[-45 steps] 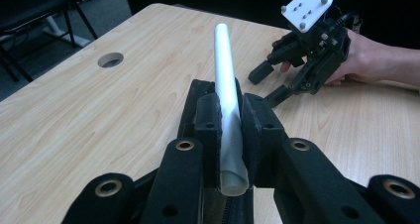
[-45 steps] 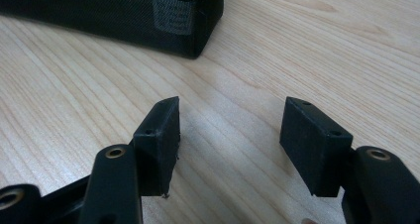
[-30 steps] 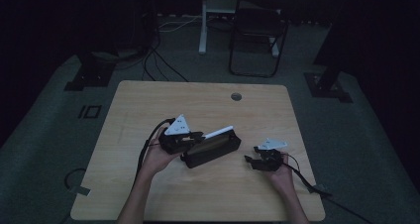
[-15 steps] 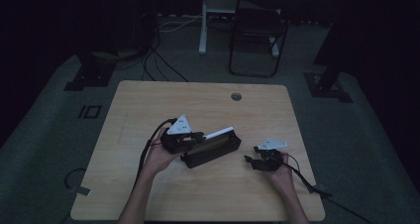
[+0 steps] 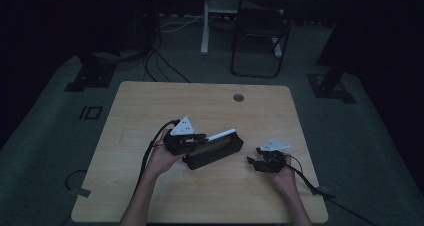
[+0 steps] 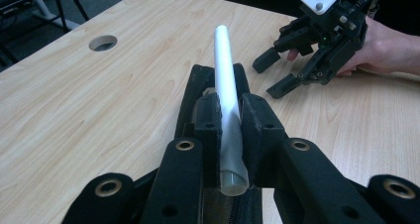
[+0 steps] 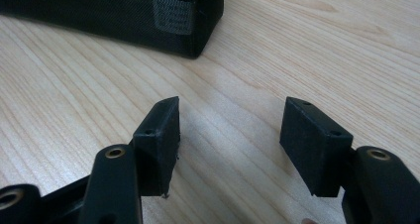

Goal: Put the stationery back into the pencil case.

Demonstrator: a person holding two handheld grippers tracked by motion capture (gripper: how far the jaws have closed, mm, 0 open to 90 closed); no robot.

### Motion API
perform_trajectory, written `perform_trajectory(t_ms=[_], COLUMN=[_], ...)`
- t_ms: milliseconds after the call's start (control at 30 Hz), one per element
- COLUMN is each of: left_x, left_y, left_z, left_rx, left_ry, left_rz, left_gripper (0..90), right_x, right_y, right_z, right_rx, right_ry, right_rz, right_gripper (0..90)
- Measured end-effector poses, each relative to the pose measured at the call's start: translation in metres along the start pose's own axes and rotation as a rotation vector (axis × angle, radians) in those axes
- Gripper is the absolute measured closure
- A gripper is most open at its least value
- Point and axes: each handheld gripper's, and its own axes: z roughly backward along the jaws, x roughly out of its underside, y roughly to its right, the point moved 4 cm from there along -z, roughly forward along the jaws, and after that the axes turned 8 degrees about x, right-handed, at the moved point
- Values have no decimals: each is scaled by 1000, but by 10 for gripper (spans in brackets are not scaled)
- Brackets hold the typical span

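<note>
A black zippered pouch lies near the middle of the wooden table. My left gripper is shut on a white pen-like tube, held just over the pouch's open top, and the tube points away toward the right. My right gripper rests on the table to the right of the pouch, open with nothing between its fingers. The pouch's end lies a short way ahead of it. The right gripper is also seen from the left gripper view, beyond the tube's tip.
A round cable hole sits near the table's far edge. A chair and a white desk leg stand on the floor behind the table. Cables trail off each gripper toward the near edge.
</note>
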Motion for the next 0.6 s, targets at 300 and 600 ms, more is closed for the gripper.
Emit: perform_trajectory(t_ms=[300,600], left_x=[2,4], left_y=[-1,-2], left_z=[-5,-9], left_rx=[5,7], left_ry=[-17,-29], left_rz=[2,9], left_gripper=[788,788], right_x=[0,0], right_y=[0,0], right_z=[0,0], right_rx=[0,1], right_ry=[0,1], right_rz=[0,1], right_gripper=[407,407])
